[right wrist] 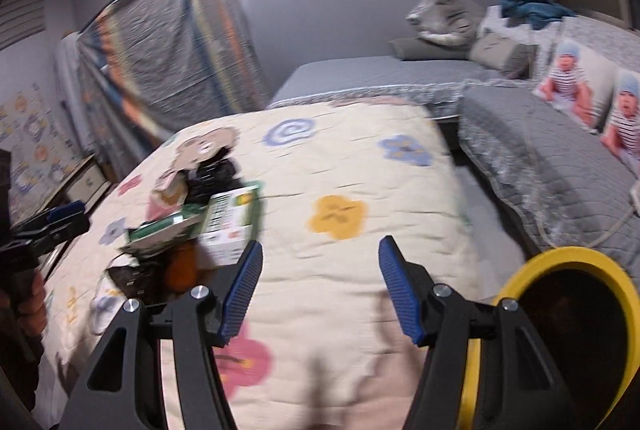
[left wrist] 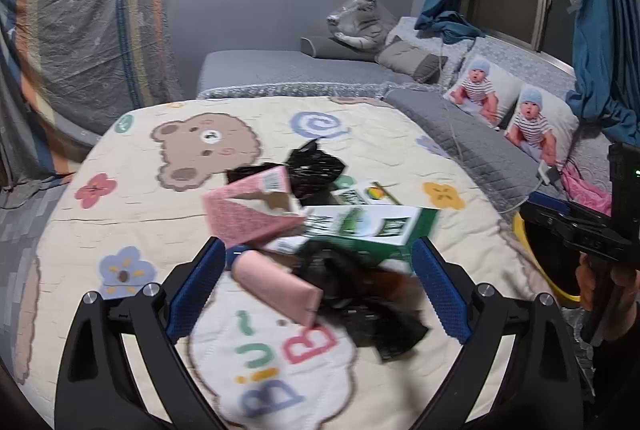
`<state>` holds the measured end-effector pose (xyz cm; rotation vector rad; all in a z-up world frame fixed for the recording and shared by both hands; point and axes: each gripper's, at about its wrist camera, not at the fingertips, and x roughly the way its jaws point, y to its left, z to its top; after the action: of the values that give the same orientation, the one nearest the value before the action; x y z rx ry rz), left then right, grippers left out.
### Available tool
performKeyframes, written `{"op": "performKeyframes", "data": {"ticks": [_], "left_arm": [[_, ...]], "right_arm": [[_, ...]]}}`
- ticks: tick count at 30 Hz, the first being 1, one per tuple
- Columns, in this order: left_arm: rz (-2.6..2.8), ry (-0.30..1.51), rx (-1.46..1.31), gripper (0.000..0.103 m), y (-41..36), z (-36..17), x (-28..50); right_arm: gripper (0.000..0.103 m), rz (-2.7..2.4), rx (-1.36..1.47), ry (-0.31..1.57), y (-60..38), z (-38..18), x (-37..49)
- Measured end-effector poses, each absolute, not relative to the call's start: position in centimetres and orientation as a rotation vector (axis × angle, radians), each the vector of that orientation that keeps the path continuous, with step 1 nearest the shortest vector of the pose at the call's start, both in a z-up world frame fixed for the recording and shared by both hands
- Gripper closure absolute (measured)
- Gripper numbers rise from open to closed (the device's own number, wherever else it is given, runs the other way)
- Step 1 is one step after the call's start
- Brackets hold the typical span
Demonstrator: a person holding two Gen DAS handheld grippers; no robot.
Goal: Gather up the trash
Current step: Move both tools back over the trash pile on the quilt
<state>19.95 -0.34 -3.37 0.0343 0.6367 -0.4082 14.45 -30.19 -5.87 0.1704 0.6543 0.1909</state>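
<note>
Both wrist cameras look forward and slightly downward across the cartoon quilt [left wrist: 360, 158] toward the grey bed [right wrist: 380, 70]. The left sits close over the trash pile [left wrist: 320, 230]; the right, farther right, sees that pile [right wrist: 200, 222] at its left.

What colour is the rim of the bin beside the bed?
Yellow; the bin has a dark inside. Best seen in the right wrist view.
</note>
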Motion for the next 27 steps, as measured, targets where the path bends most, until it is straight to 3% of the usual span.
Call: {"op": "performKeyframes", "data": {"ticks": [12,27], "left_arm": [[-0.338,0.687,-0.059,0.012,5.1,-5.9,25.6],[-0.341,0.707,-0.116,0.012,6.4,-7.2,23.7]], "right_arm": [[0.046,0.339,0.113,0.696,-23.6,-6.4,15.0],[0.046,0.418,0.087,0.732,-20.8,-6.7,16.5]]}}
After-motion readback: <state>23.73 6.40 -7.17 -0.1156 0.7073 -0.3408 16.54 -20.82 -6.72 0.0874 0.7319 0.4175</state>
